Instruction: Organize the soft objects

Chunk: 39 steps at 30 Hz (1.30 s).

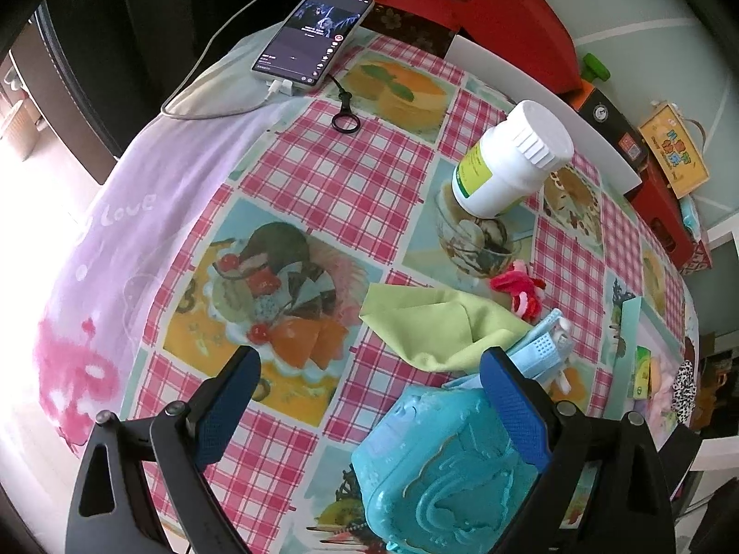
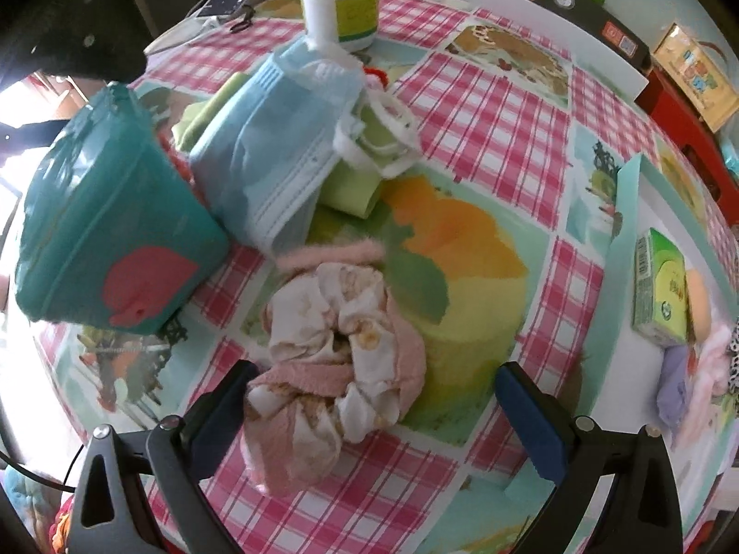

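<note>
My right claw [image 2: 374, 397] gapes wide around the pink scrunchie [image 2: 332, 369], gripping nothing. The scrunchie lies on the bench [image 2: 485, 106] just beside the blue mask [image 2: 272, 147]. My left claw [image 1: 369, 388] is open, empty.

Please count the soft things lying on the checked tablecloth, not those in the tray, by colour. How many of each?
Green: 1, the folded cloth
Light blue: 1, the face mask
Pink and white: 1, the scrunchie
Red: 1, the small fuzzy item
Total: 4
</note>
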Tool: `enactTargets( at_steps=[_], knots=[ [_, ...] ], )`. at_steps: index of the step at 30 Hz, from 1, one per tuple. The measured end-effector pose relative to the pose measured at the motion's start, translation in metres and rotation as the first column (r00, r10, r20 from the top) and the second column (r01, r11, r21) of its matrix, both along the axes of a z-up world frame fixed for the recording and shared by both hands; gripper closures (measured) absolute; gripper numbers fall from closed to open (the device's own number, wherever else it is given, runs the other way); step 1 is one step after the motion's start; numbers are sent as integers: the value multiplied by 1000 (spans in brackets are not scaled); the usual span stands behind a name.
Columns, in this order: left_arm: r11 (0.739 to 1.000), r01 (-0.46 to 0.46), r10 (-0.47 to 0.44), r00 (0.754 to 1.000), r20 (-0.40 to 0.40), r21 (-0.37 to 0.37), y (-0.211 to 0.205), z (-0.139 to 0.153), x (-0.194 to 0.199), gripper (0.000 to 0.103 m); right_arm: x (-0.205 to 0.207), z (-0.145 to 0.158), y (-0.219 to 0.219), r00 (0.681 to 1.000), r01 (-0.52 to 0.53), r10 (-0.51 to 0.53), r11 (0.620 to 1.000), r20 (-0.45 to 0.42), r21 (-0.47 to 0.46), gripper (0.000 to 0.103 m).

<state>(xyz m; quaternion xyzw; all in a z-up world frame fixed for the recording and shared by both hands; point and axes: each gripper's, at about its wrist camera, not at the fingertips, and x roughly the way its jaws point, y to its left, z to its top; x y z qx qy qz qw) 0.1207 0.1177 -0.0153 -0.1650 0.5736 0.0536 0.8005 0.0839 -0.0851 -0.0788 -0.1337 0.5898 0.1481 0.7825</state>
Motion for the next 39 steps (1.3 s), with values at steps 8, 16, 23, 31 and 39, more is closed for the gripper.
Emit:
enactTargets(
  at_steps=[8,16,23,31,39],
  knots=[
    [998,68,-68,998,-11,3,-3,-4,12,7,14,4,-10,1000,27,-27,1000,7,13,1],
    [993,108,-105,993,-45,46,-2,-13,18,7,22,10,-9,999,27,-28,999,27,43,0],
    [993,114,-113,993,-34,30,1,-11,16,7,22,2,-13,999,20,-21,999,25,41,0],
    [981,193,-193,980,-40,-1,-10,-10,27,7,15,3,-17,999,5,-8,999,54,53,10],
    [959,283,-283,958,-43,-5,-31,-5,37,7,15,18,-35,999,9,-14,996,51,94,46]
  ],
)
